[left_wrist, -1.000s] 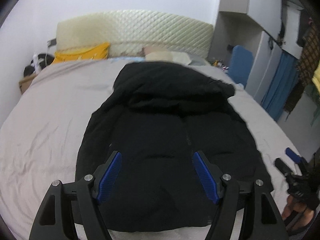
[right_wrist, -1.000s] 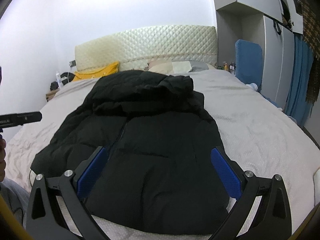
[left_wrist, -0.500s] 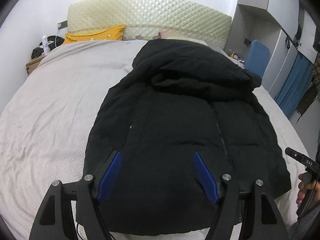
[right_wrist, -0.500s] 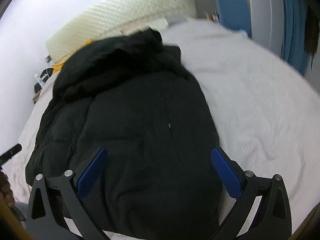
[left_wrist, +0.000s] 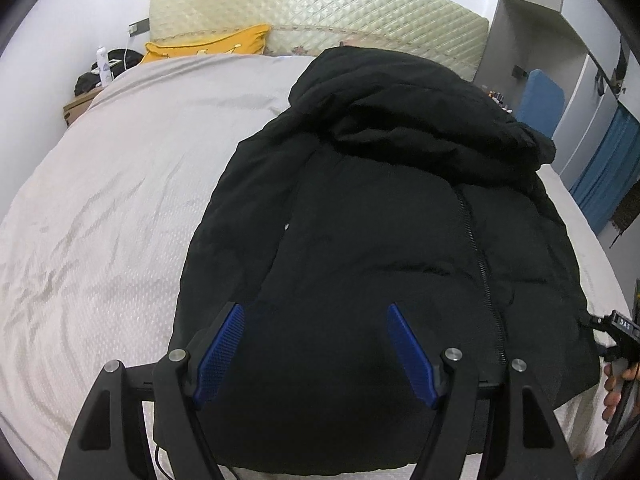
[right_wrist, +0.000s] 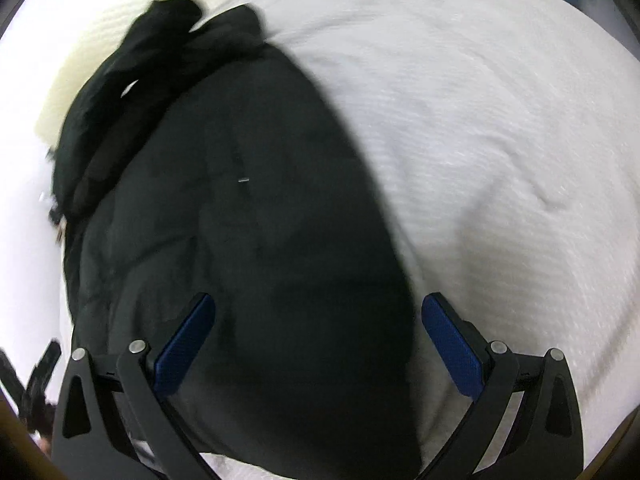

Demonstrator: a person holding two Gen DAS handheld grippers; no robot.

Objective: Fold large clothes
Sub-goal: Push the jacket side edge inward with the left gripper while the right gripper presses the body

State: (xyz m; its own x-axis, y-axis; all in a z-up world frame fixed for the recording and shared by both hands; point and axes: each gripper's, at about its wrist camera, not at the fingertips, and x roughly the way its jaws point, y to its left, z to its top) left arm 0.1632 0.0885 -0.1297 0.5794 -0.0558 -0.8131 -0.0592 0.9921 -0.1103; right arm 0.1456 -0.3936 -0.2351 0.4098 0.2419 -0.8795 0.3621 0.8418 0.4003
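A large black hooded puffer jacket (left_wrist: 392,232) lies flat on the bed, front up, zipper closed, hood toward the headboard. My left gripper (left_wrist: 314,312) is open and empty, above the jacket's lower left part near the hem. In the right wrist view the jacket (right_wrist: 240,220) fills the left and centre, blurred. My right gripper (right_wrist: 318,304) is open and empty, above the jacket's right edge near the hem. The right gripper also shows at the right edge of the left wrist view (left_wrist: 620,332), held in a hand.
The bed has a pale grey textured cover (left_wrist: 100,220), also seen in the right wrist view (right_wrist: 500,140). A quilted cream headboard (left_wrist: 320,16) and a yellow pillow (left_wrist: 212,44) are at the far end. A nightstand with a bottle (left_wrist: 102,66) stands left. Wardrobes and a blue curtain (left_wrist: 604,172) stand right.
Both grippers have moved forward and tilted down over the jacket. The left has shifted left, the right toward the jacket's right edge. Both stayed open.
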